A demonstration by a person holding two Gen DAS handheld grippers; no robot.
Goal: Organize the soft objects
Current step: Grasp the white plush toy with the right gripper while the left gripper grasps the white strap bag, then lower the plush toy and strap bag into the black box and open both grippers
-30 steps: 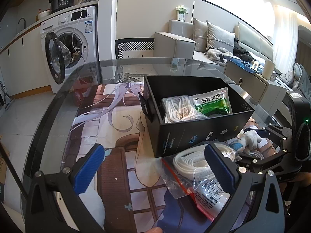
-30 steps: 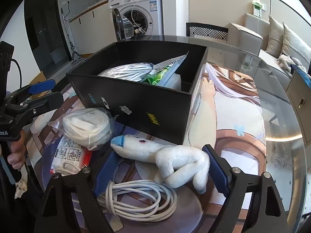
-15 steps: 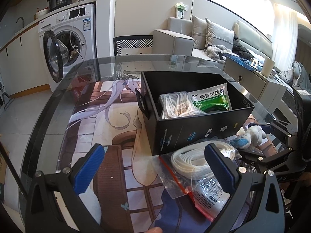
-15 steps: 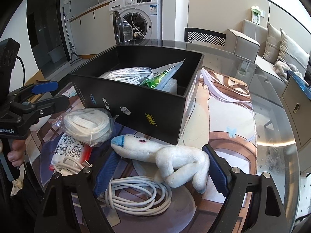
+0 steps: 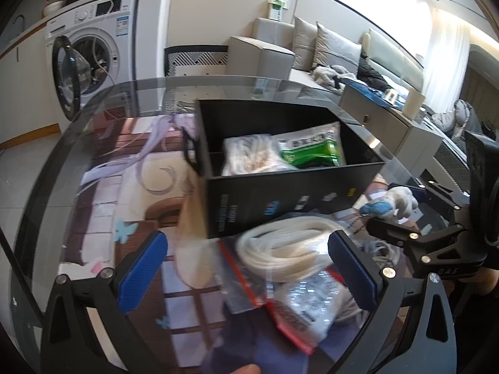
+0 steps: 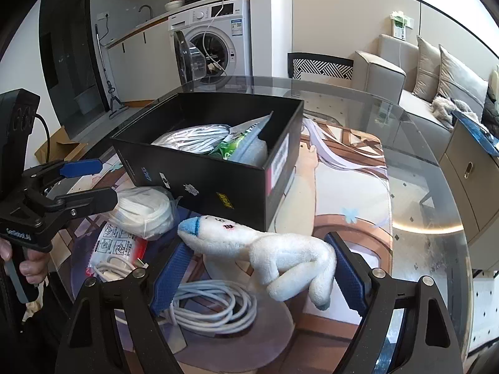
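White plush toy point(image 6: 274, 257) sits between my right gripper point(image 6: 255, 275) fingers, blue pads wide apart on either side of it; whether the pads touch it I can't tell. It lies on the glass table point(image 6: 414, 193), partly over a coiled white cable point(image 6: 212, 308), just in front of the black box point(image 6: 212, 180). Box holds a bag of white cord point(image 5: 249, 155) and a green packet point(image 5: 315, 149). My left gripper point(image 5: 246, 266) is spread too, gripping nothing, blue pads flanking a clear bag of white tubing point(image 5: 287, 246) that rests on a red-edged printed pouch point(image 5: 299, 305), both just beside the box front. Left view is motion-blurred. Printed mat point(image 5: 131, 193) lies under the box. Washing machine point(image 6: 215, 40) and sofa point(image 5: 327, 53) stand behind the table.
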